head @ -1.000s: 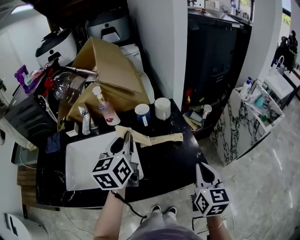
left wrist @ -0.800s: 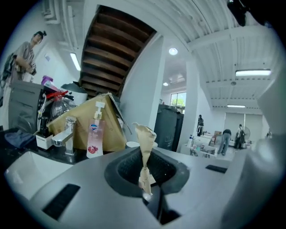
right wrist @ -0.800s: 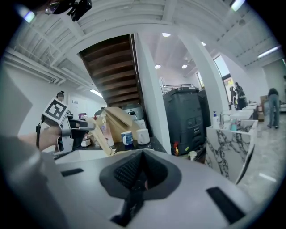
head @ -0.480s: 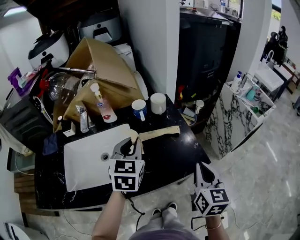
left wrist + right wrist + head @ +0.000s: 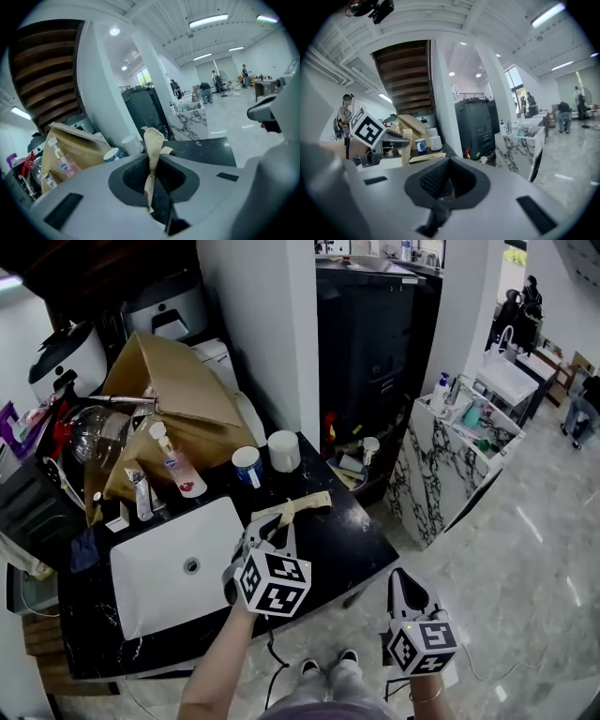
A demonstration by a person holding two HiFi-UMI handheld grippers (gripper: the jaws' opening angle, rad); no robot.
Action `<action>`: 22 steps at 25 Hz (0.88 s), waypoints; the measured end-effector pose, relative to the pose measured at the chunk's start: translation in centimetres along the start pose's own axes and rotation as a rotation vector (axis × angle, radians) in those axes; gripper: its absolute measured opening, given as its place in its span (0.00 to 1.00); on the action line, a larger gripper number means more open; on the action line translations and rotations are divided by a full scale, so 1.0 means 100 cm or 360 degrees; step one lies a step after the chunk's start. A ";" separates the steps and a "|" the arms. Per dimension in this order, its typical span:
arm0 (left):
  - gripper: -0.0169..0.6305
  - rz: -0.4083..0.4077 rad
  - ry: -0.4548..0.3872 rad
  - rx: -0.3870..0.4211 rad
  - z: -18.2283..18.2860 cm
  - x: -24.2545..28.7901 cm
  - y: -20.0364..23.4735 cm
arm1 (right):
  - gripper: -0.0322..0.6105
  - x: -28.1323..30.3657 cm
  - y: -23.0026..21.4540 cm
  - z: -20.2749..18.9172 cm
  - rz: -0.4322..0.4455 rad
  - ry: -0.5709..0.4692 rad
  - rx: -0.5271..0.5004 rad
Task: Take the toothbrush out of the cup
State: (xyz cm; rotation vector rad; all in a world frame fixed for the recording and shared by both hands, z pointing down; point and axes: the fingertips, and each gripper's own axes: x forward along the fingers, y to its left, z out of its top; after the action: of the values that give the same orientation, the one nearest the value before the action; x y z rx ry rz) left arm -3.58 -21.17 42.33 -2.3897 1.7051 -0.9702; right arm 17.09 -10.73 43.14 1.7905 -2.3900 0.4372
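Glossy black countertop [image 5: 349, 542]; left gripper [image 5: 266, 534], jaws just loosening, pinching limp beige cloth [image 5: 305, 507]; right gripper [image 5: 405, 580] clenched, empty.

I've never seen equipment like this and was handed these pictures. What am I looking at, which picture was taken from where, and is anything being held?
There is no robot here: a person carries a two-jaw gripper in each hand. The head view comes from a camera on their head, looking down. The two gripper views come from cameras riding on each gripper, looking along its jaws. Below is a black counter with a white sink, a soap bottle, a cardboard box, a blue and white cup and a white cup. The left gripper pinches a beige strip, cloth or paper, whose far end lies on the counter. The right gripper is off the counter, over the floor, jaws together and empty.
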 end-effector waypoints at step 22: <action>0.17 -0.0230 0.0439 0.0514 -0.044 0.087 -0.092 | 0.05 -0.006 -0.073 -0.006 -0.0077 0.0049 0.0057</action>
State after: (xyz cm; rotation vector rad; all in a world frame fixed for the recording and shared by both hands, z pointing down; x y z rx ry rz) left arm 3.60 -23.74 53.37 -2.2716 1.3252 -1.5271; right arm 24.16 -11.86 44.68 1.8385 -2.3276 0.5013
